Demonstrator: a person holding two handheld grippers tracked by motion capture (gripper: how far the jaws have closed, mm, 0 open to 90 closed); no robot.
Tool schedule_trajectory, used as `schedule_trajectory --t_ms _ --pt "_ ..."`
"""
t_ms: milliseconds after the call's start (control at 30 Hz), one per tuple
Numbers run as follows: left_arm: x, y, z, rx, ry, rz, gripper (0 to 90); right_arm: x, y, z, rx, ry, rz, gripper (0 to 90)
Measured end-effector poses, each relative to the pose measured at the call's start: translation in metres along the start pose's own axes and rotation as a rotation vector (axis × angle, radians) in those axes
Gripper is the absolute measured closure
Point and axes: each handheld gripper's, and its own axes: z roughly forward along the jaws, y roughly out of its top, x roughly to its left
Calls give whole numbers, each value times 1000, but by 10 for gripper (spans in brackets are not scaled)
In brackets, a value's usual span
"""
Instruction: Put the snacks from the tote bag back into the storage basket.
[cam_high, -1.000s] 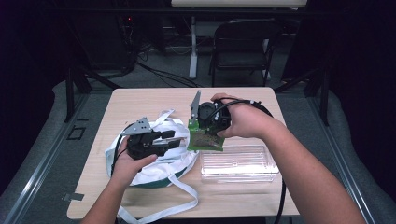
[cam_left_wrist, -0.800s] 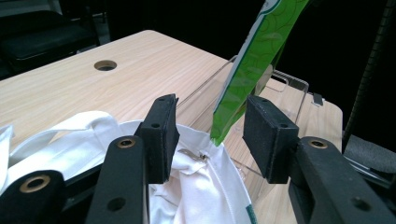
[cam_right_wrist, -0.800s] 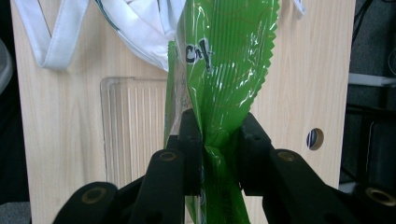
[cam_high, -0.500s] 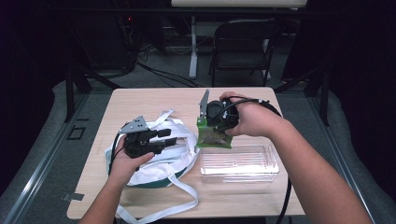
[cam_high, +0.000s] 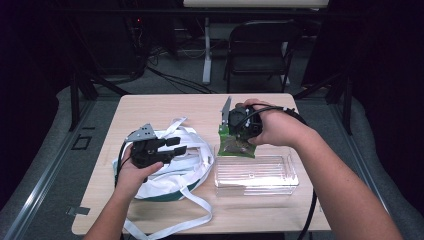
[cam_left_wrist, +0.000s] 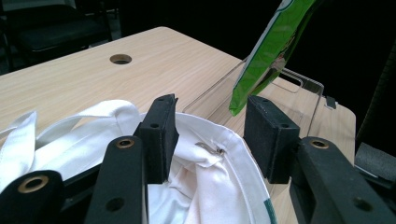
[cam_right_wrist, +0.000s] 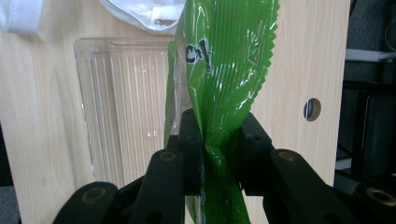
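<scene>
The right gripper (cam_right_wrist: 219, 154) pinched a green snack packet (cam_right_wrist: 224, 70) between its jaws, the packet hanging over a clear plastic tray (cam_high: 255, 175). The left gripper (cam_left_wrist: 210, 135), jaws spread wide, hovered just above a white cloth bag (cam_left_wrist: 205, 186) beside the tray.

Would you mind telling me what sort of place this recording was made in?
Probably a lab or studio set up for recording, not a home. A plain wooden table stands alone on grey carpet against dark surroundings, with loose cables running over the floor behind it and a folding chair beyond.
</scene>
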Motion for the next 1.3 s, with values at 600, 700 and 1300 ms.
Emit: schedule_trajectory --t_ms 600,700,1300 --pt "7 -3 -1 -1 19 -15 536 -6 -5 28 32 -3 -2 743" --pt "7 -3 -2 0 23 -17 536 -7 -5 32 30 -6 1 743" --pt "10 -5 -1 2 30 -22 536 -6 -6 59 27 -5 -2 742"
